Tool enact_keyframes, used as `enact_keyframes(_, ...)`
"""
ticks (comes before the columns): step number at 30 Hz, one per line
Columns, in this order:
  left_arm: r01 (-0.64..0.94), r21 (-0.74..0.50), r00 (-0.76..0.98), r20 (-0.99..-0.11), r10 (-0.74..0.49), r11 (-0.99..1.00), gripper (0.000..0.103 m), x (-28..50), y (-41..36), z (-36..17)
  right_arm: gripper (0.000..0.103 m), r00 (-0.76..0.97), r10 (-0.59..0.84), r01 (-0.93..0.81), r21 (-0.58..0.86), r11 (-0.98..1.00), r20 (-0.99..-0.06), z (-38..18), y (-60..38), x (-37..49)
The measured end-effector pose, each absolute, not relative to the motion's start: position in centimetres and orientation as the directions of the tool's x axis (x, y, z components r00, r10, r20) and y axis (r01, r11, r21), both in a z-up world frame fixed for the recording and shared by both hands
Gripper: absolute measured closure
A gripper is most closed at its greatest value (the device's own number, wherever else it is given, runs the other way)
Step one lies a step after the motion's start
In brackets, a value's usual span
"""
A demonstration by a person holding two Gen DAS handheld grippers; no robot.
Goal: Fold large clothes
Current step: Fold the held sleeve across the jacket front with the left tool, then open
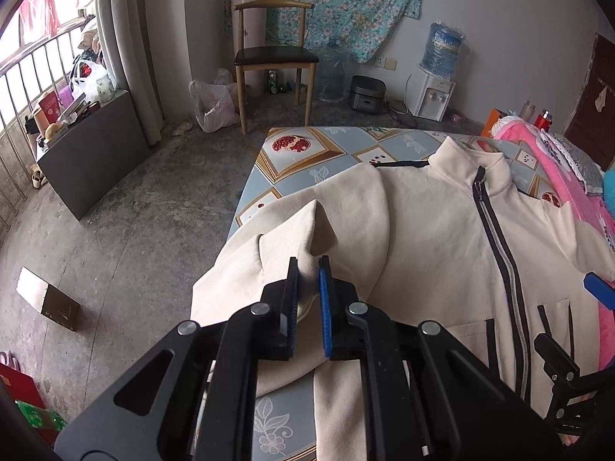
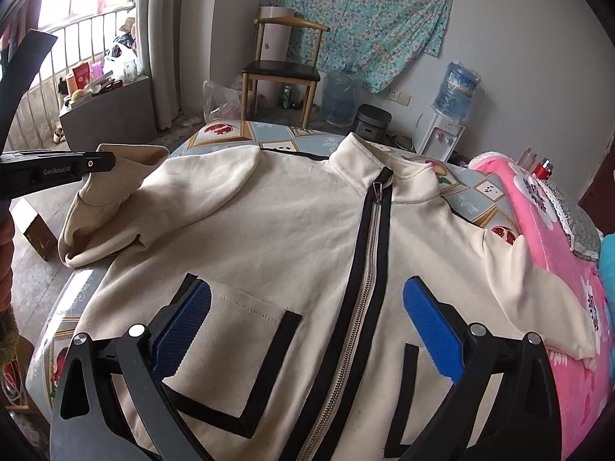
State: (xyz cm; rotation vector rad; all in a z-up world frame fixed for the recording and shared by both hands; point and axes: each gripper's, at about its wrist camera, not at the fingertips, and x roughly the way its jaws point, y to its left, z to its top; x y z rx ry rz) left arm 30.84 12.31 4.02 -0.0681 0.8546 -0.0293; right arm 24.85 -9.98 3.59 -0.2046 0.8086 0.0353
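Note:
A cream zip-up jacket (image 2: 292, 238) with a black-trimmed zipper and black-edged pockets lies front up on the bed (image 2: 238, 134); it also shows in the left wrist view (image 1: 430, 230). My left gripper (image 1: 309, 269) is shut on the cuff end of the jacket's left sleeve (image 1: 307, 226) and holds it raised above the bed's left edge. It shows from the side in the right wrist view (image 2: 96, 163). My right gripper (image 2: 307, 307) is open and empty, hovering over the jacket's lower front, its blue pads on either side of the zipper (image 2: 369, 253).
A pink floral blanket (image 2: 546, 238) lies along the bed's right side. Beyond the bed stand a wooden chair (image 1: 273, 57), a water dispenser (image 1: 434, 92) and a rice cooker (image 1: 367, 94). A dark cabinet (image 1: 92, 153) and a small box (image 1: 50, 297) are on the floor at the left.

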Motion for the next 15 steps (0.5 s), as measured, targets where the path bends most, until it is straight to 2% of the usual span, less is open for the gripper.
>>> enact_keyframes(15,0.092,-0.093,0.707,-0.696,-0.131,0.991,0.094,29.6,8.2,8.6,0.005,0.707,0.043,-0.115,-0.055,0.992,-0.706,6.3,-12.0,23.9)
